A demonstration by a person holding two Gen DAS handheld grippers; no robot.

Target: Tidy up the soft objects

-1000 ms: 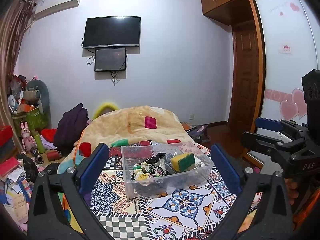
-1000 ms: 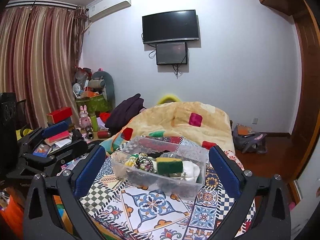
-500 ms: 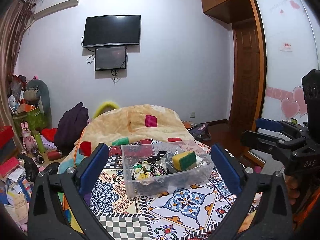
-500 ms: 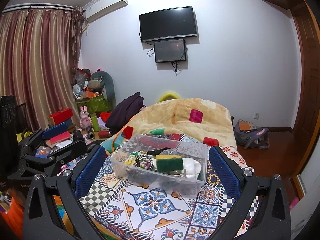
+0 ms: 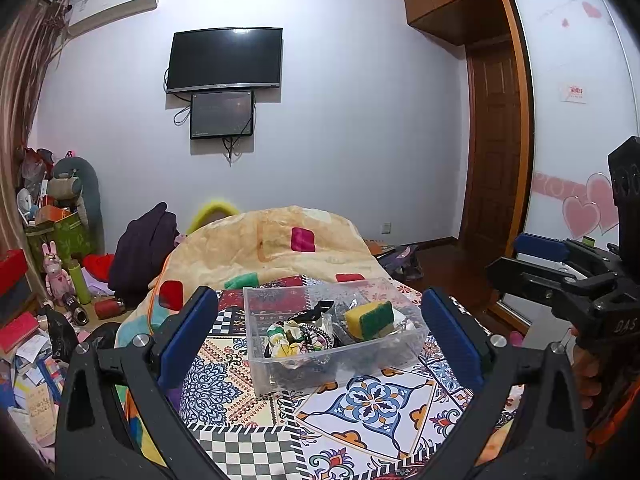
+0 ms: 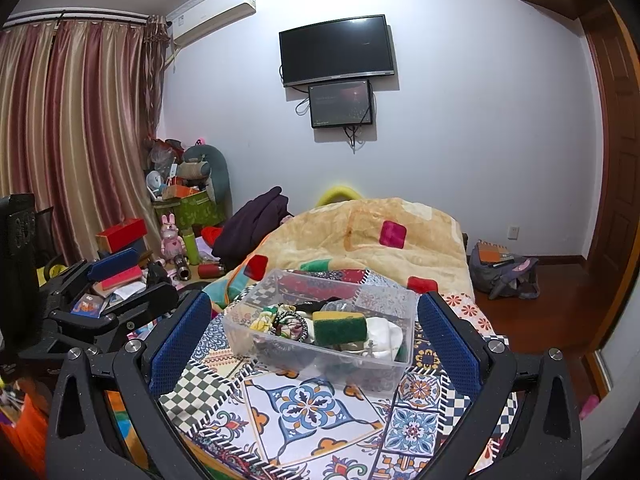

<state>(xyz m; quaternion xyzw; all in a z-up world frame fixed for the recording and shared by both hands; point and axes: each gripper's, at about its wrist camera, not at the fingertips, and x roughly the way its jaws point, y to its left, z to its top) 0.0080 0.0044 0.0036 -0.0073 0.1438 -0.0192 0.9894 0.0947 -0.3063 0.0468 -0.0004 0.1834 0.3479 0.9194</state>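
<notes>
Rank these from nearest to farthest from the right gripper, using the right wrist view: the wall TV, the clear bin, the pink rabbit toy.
1. Clear bin: on the patterned cloth, just ahead of the right gripper.
2. Pink rabbit toy: left, on the floor beside the bed.
3. Wall TV: high on the far wall.

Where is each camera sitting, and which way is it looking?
Left wrist view: sits on the left gripper, looking forward between its open blue fingers at the clear plastic bin on the patterned cloth; the right gripper shows at the right edge.
Right wrist view: sits on the right gripper, facing the same clear plastic bin from the other side; the left gripper shows at the left.
Shared: bin, yellow-green sponge, wall TV.
</notes>
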